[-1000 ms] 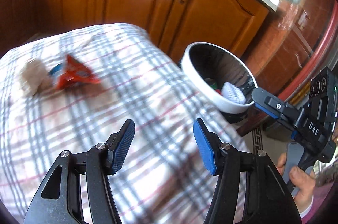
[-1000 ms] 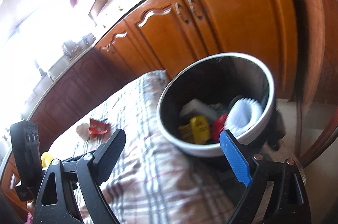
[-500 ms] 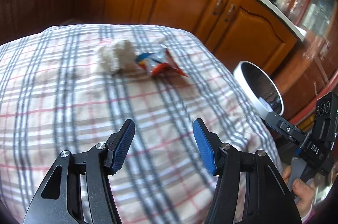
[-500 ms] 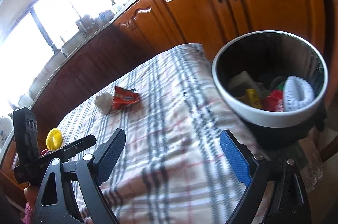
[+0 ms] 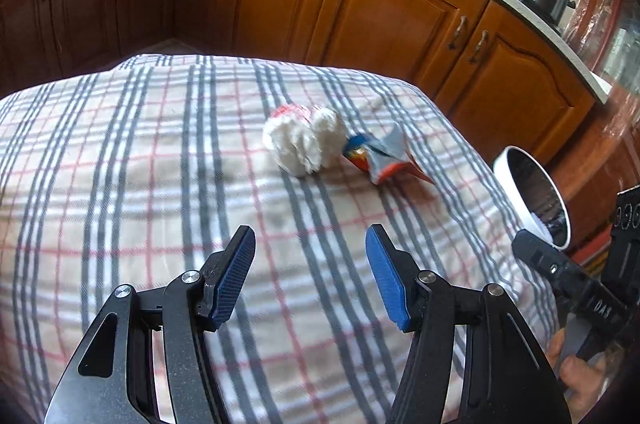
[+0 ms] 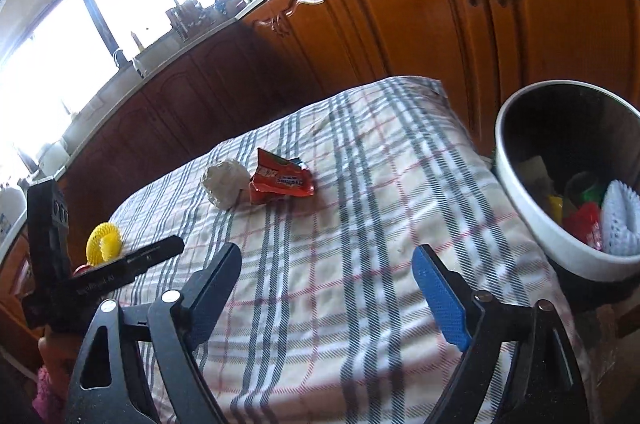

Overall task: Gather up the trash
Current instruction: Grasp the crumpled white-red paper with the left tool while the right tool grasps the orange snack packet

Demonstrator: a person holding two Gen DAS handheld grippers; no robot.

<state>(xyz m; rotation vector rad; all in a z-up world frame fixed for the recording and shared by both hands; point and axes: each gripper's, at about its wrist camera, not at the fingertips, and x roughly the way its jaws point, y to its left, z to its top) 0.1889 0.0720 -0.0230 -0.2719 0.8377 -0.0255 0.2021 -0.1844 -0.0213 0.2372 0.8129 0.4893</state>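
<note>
A crumpled white tissue touches a torn red wrapper; the white-rimmed bin holds trash.

Daylight is pouring through the window at far left, blowing it out white. Fisheye bending is curving the cabinets; edges are darkening, near cloth blurring slightly.

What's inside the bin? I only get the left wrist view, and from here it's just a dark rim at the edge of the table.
Observer: The right wrist view looks into the bin: a white foam net, red wrapper and something yellow.
Operator: Any trash left besides the tissue and wrapper ahead of me?
Observer: Yes, a yellow foam net lies at the table's left edge, beyond your left gripper.
Operator: Is the right gripper holding anything?
Observer: No, the right gripper is open and empty, above the tablecloth.
</note>
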